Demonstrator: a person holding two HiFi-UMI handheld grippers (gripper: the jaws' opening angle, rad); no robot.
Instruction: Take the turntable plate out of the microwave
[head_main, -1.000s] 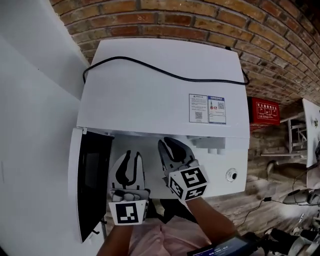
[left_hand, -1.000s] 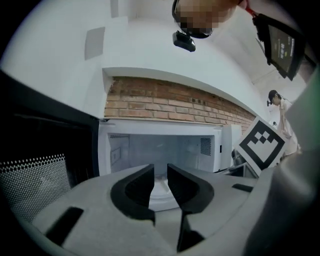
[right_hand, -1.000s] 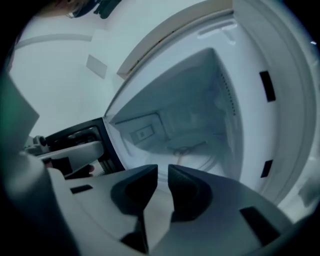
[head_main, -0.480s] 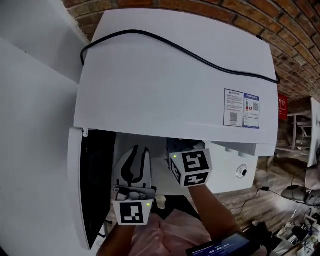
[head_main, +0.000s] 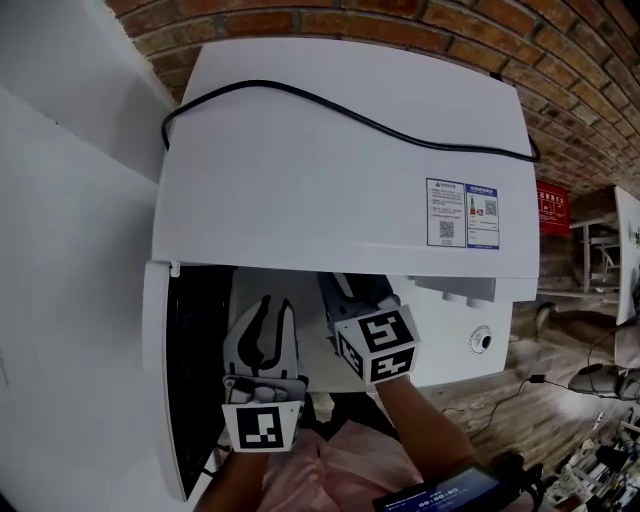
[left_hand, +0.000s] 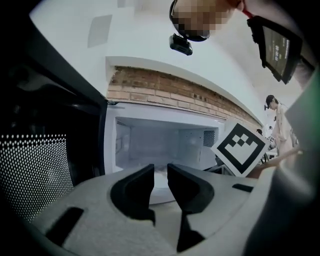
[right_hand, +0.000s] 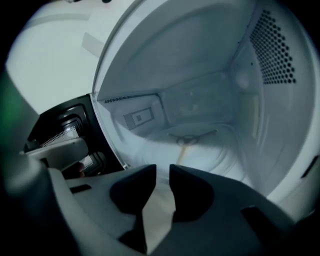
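Brick wall (head_main: 420, 30) backs the white microwave (head_main: 330, 180), which has a black cable (head_main: 350, 120) trailing across its top.

Starting at the right gripper (right_hand: 162, 172): its jaws stand a narrow gap apart and have just been opening a little, with nothing between them. It is tipped downward at the mouth of the cavity, its tips reaching in past the front edge. Just ahead and below them lies the turntable plate (right_hand: 210, 150), a pale glass disc flat on the cavity floor. Its hub shows through the middle. I can't see the pads touching it.

The left gripper (left_hand: 160, 170) hangs outside, in front of the opening and beside the right one. Its jaws are also slightly parted and hold nothing. It points roughly level into the cavity.

Further out, the door (head_main: 185, 380) is swung wide on the left, its dark perforated window facing the person.

By my reckoning the opening step is finished and the reach is under way. Gripping the plate's rim, lifting it off its hub and drawing it out through the opening are all left to do.
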